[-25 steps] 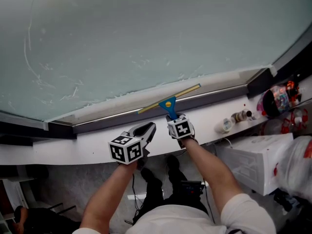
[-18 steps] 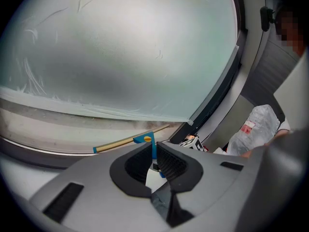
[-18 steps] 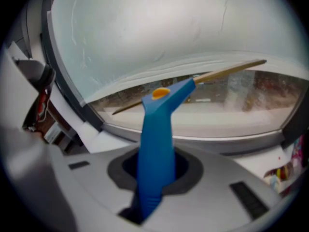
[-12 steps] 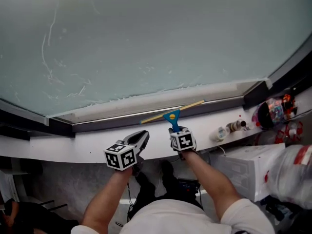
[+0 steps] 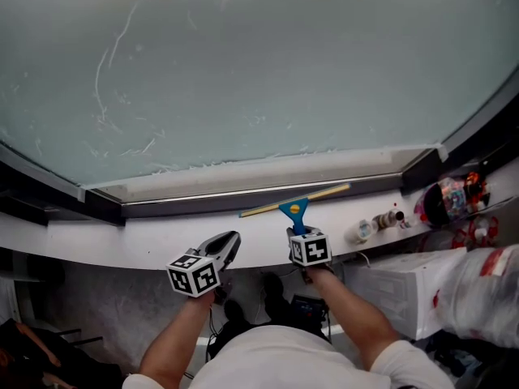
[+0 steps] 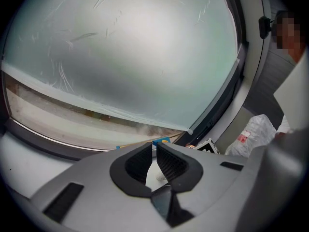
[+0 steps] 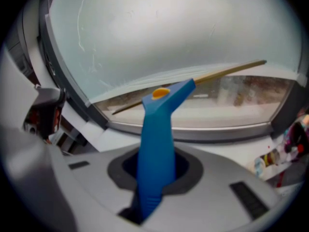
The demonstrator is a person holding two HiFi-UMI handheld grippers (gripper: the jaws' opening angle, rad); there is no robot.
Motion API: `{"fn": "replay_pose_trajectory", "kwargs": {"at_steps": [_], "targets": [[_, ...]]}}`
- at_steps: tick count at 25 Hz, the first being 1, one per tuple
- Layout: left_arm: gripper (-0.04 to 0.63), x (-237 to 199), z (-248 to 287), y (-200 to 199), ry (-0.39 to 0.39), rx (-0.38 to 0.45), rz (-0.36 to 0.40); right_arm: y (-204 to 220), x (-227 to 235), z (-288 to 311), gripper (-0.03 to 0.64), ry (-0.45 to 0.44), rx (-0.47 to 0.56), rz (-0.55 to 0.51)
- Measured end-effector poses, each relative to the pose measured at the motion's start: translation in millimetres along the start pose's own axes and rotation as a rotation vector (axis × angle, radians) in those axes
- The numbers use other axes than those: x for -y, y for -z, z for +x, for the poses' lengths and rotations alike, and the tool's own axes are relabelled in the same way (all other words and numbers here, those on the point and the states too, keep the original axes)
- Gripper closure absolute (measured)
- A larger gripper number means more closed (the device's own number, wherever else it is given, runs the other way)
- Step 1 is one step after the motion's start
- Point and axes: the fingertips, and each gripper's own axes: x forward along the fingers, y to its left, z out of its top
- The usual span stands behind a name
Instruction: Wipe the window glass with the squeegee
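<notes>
Squeegee (image 5: 293, 210) upright in right gripper (image 5: 300, 232), forearm (image 5: 347, 308) outstretched

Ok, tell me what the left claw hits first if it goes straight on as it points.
Most likely the white window sill, just before the window frame: the left claw aims at it. The squeegee blade sits close to that line, beyond the sill, so depth leaves some doubt.

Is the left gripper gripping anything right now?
No, the left gripper has its jaws drawn almost together, with nothing between them.
</notes>
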Motion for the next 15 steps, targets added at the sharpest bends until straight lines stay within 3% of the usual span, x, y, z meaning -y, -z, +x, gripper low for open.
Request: {"fn": "replay_pose_trajectory", "kwargs": {"at_steps": [15], "targets": [[0.543, 6.9, -139.0, 18.7, 0.073, 0.081, 0.085, 34.7, -87.2, -82.1, 0.543, 0.011, 0.099, 0.046]]}}
